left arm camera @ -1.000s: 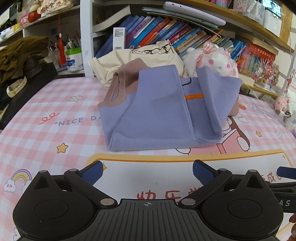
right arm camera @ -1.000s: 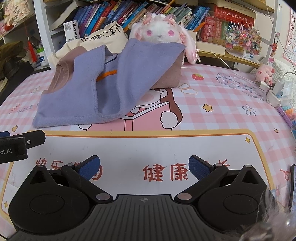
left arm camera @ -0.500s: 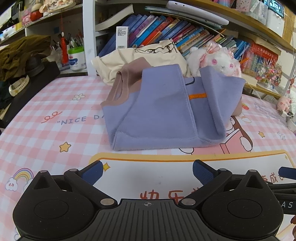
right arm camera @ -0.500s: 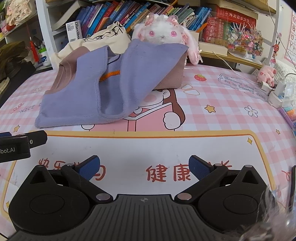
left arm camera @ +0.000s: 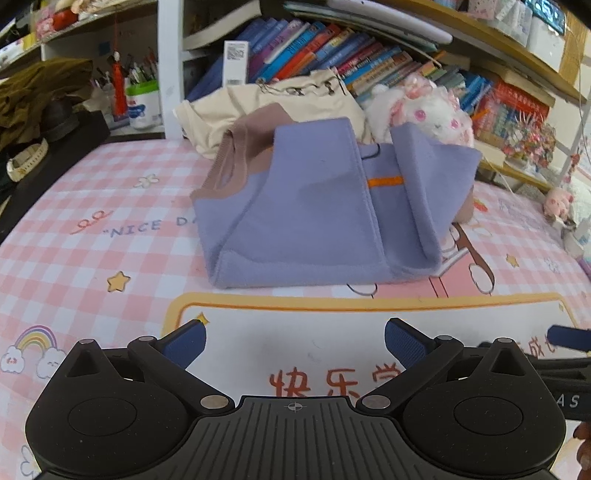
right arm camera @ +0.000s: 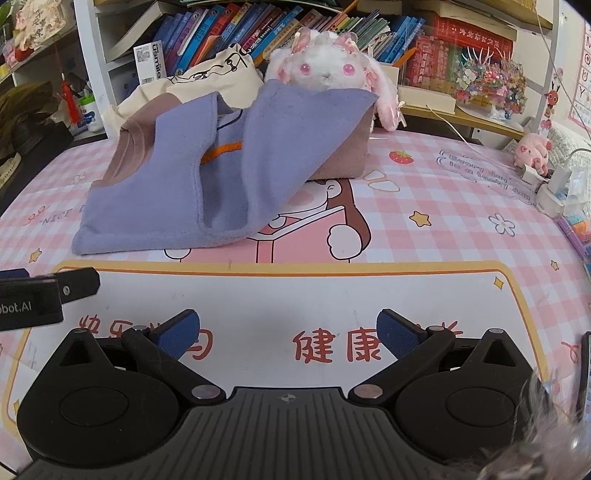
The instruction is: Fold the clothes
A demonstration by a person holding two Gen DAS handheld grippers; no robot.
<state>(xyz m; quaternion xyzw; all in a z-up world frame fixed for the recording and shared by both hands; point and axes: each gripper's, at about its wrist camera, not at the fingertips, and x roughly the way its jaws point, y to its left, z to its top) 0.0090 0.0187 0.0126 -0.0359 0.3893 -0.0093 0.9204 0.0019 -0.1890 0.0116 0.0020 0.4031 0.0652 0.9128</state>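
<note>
Now | pink checked table mat (left arm camera: 55,266) (cartoon print) | purple garment (left arm camera: 314,214) part-folded | bookshelf (right arm camera: 258,29) behind | both jaws spread, empty

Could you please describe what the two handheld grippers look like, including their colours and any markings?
Both the left gripper and right gripper are matte black plastic, with a ribbed central plate bearing a small crosshair mark, rounded housings on each side, silver pivot pins, and angled fingers tipped with textured blue pads. The left gripper's side, in the right wrist view, carries white lettering ending "bot.AI".
</note>
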